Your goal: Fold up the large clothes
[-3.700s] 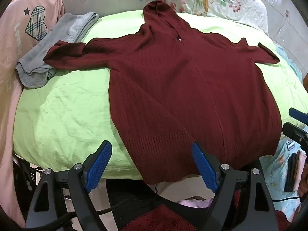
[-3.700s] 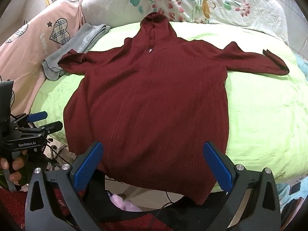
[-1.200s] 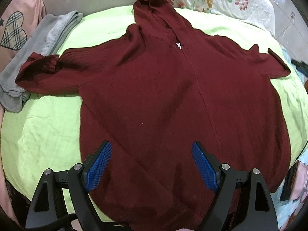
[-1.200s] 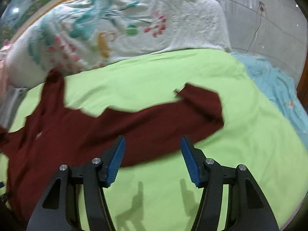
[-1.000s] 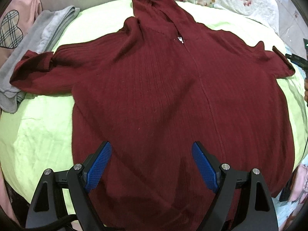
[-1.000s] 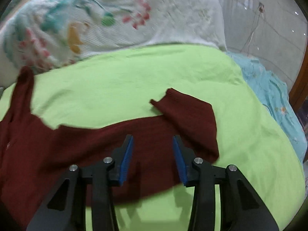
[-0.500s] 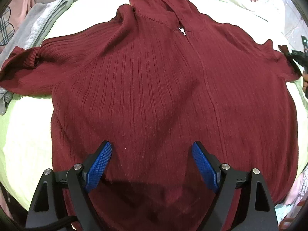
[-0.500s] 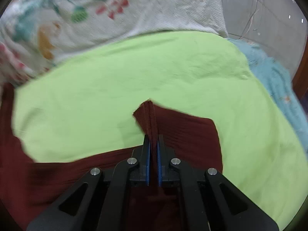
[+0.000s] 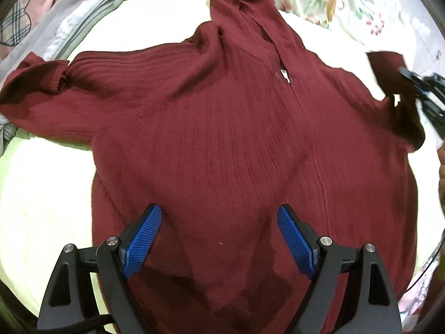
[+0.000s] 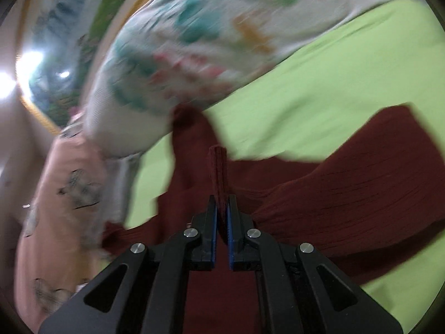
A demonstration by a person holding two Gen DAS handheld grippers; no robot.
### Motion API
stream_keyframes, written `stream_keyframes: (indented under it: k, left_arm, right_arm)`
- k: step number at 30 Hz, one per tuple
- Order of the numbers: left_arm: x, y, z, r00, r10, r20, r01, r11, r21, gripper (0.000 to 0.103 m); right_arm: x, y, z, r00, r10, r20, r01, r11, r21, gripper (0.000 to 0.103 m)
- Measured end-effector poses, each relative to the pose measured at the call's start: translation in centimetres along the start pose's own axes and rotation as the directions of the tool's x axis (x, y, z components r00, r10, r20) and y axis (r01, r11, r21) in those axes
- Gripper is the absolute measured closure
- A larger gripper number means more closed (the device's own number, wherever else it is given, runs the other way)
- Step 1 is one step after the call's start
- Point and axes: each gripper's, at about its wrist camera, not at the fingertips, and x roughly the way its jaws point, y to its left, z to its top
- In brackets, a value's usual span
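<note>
Left wrist view: hoodie (image 9: 236, 139) lies hood-away, left claw (image 9: 219, 239) spread above it, right claw (image 10: 221, 222) seemingly pinching its cuff.

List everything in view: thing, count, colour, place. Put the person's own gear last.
hooded sweater: one, maroon, spread flat on the sheet, right sleeve cuff lifted.
bed sheet: one, lime green, under the sweater.
grey garment: one, folded, beside the left sleeve.
pink fabric: one, heart print, at the bed's left edge.
floral quilt: one, white with coloured print, beyond the hood.
left gripper: jaws open, above the hem.
right gripper: jaws shut on the sleeve cuff.
</note>
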Motion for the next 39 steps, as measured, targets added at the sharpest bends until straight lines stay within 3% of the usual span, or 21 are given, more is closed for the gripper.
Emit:
stream_keyframes:
  k: [2,6,9,13,16,18,20,23,27,29,31,32,34,36,39]
  left_arm:
    - [-0.5,0.9,-0.2,1.0,-0.018,0.006,0.019,1.0,-0.011,0.017]
    - [-1.1,2.9,-0.4,0.996,-0.087,0.018,0.088,0.995,-0.046,0.017]
    - [-1.6,3.9,-0.5,0.992,-0.124,0.039,0.126,0.99,-0.058,0.017]
    - [-2.3,4.8,-0.8,0.988,-0.143,0.063,0.147,0.987,-0.065,0.017]
    - [-2.0,5.4,-0.6,0.984,-0.161,0.07,0.166,0.983,-0.076,0.017]
    - [-1.5,5.4,0.1,0.982,-0.174,0.067,0.179,0.98,-0.082,0.017]
    - [-0.9,5.5,0.9,0.98,-0.189,0.066,0.195,0.977,-0.087,0.017]
    - [0.7,5.3,2.9,0.97,-0.236,0.058,0.241,0.964,-0.107,0.017]
    - [3.2,4.7,6.4,0.958,-0.279,0.064,0.285,0.95,-0.126,0.022]
    - [4.3,4.9,7.4,0.955,-0.29,0.062,0.296,0.945,-0.139,0.039]
    - [5.4,5.1,8.4,0.951,-0.303,0.066,0.309,0.938,-0.155,0.078]
    - [5.8,5.2,8.8,0.948,-0.312,0.067,0.319,0.934,-0.16,0.09]
    - [5.8,5.2,9.1,0.941,-0.327,0.082,0.336,0.93,-0.15,0.096]
    - [4.7,5.0,9.2,0.95,-0.283,0.131,0.3,0.946,-0.127,0.097]
    - [2.0,6.4,8.5,0.948,-0.224,0.224,0.256,0.959,-0.123,0.097]
  right_arm:
    - [2.8,2.3,-1.9,0.998,0.055,-0.041,-0.054,0.999,0.006,0.097]
    - [9.2,6.0,-5.6,0.972,0.19,-0.14,-0.182,0.981,0.067,0.097]
    - [13.2,8.4,-8.4,0.938,0.265,-0.222,-0.247,0.963,0.104,0.097]
    - [17.5,11.3,-11.4,0.892,0.3,-0.337,-0.281,0.954,0.104,0.097]
    - [18.8,11.8,-12.5,0.877,0.28,-0.391,-0.264,0.96,0.095,0.088]
    - [18.4,11.0,-12.5,0.875,0.291,-0.387,-0.262,0.957,0.126,0.064]
    - [16.8,10.5,-12.0,0.89,0.294,-0.348,-0.265,0.956,0.129,0.053]
    - [13.8,9.6,-10.9,0.916,0.281,-0.288,-0.26,0.959,0.11,0.052]
    - [8.1,6.6,-9.7,0.96,0.213,-0.184,-0.196,0.975,0.106,0.052]
    - [5.0,4.8,-9.4,0.98,0.156,-0.123,-0.141,0.983,0.121,0.052]
    - [2.2,2.9,-9.1,0.993,0.097,-0.067,-0.086,0.985,0.148,0.052]
    - [0.8,1.9,-9.0,0.997,0.067,-0.039,-0.059,0.985,0.164,0.052]
    - [-1.3,0.7,-8.5,1.0,0.008,0.014,-0.011,0.981,0.193,0.052]
    - [-3.8,-1.0,-7.7,0.996,-0.049,0.072,0.032,0.974,0.223,0.052]
    - [-6.4,-3.0,-6.2,0.984,-0.13,0.123,0.098,0.966,0.239,0.048]
